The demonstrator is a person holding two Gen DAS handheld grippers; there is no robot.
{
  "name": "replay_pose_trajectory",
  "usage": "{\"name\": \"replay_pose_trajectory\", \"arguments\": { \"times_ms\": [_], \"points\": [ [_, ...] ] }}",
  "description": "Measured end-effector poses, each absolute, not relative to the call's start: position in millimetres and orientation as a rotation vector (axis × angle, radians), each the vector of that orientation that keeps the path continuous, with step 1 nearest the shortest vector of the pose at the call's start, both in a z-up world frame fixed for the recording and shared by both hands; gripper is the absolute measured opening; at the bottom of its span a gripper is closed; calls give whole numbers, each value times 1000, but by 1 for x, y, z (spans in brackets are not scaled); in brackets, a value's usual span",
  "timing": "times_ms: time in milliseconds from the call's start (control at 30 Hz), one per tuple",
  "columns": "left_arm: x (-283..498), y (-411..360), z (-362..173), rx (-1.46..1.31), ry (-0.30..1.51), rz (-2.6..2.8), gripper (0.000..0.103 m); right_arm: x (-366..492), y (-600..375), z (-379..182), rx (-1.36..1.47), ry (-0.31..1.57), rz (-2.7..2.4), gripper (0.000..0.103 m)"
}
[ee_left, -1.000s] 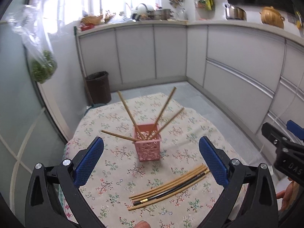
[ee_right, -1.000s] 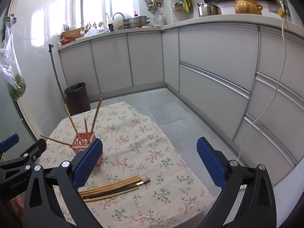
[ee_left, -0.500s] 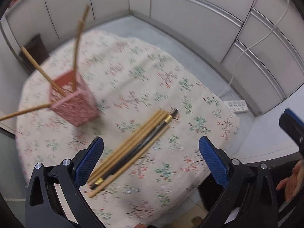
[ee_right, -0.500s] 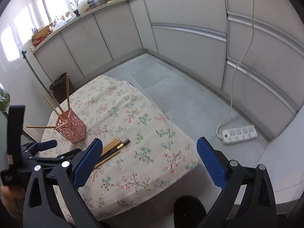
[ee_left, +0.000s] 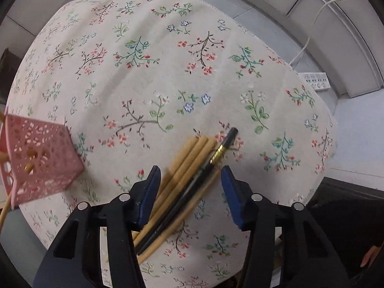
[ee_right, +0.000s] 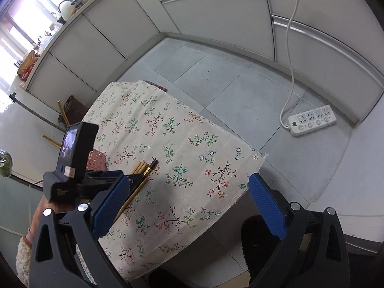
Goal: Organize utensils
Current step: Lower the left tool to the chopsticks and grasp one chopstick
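Your left gripper [ee_left: 189, 187] points straight down, jaws just closing around the chopsticks [ee_left: 184, 182] on the tablecloth [ee_left: 144, 72], pads not pressing. Your right gripper [ee_right: 189, 206] tilts downward, spread wide, empty.

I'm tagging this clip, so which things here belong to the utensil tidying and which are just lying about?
Job:
chopsticks, lying on the cloth
pink holder
left gripper, jaws just been closing, chopsticks between them
right gripper, open, empty

Lying about:
power strip
bin
kettle
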State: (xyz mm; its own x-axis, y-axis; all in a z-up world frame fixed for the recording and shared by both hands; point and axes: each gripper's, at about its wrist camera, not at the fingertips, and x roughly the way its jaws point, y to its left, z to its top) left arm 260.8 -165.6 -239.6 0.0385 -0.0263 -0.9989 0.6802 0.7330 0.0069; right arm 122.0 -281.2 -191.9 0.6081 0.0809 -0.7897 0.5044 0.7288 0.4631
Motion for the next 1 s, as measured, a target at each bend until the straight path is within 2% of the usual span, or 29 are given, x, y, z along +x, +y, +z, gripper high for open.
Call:
{"name": "replay_pose_trajectory", "arguments": {
  "times_ms": [167,467,733,867,1000],
  "points": [
    [272,-168,-247,599,1439,-586,33,129,-280,-201,766,946,-244,97],
    [285,-167,-253,644,1425,-587,15,137,-279,-209,775,989,-239,97],
    [286,-151,-251,613,1403,-598,14,143,-278,-218,798,1025,-243,97],
    [279,-140,-247,540,1359,-592,7,148,-277,-230,845,1070,-245,97],
    [259,-118,-222,449,1223,-587,6,153,-274,-237,859,1088,-273,97]
  ]
}}
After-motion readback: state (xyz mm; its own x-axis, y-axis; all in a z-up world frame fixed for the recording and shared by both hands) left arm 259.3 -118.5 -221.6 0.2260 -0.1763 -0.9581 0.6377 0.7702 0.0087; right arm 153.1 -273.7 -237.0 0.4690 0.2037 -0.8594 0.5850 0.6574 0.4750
